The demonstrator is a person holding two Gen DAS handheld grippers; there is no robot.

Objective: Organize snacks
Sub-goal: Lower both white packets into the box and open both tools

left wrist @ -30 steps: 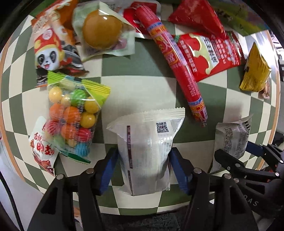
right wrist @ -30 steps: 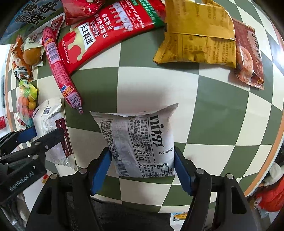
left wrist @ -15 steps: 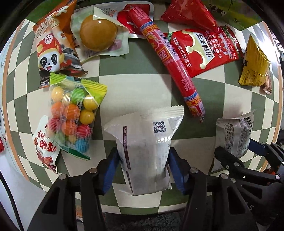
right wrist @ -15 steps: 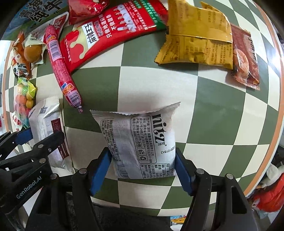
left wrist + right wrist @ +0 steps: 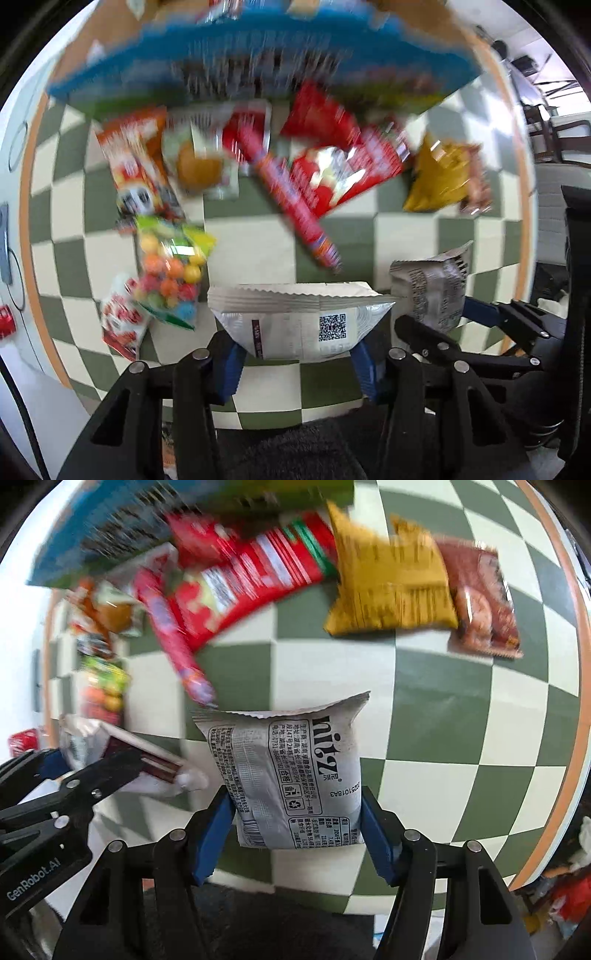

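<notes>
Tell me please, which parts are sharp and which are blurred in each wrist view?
Left wrist view: the silver packet in the left gripper is sharp, the far snacks streak with motion blur. Right wrist view: the grey packet in the right gripper is sharp, the far table blurs.

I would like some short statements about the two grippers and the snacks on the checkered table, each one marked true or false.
1. Each gripper holds a silver packet. True: the left gripper has the silver packet with the QR code between its jaws, which are closing, and the right gripper has the silver packet with black print.
2. The long red sausage is in the right gripper. False: it lies on the checkered table.
3. The bag of coloured candy balls lies on the table. True.
4. The yellow packet lies between the two grippers. False: it lies far beyond them, beside a brown packet.
</notes>
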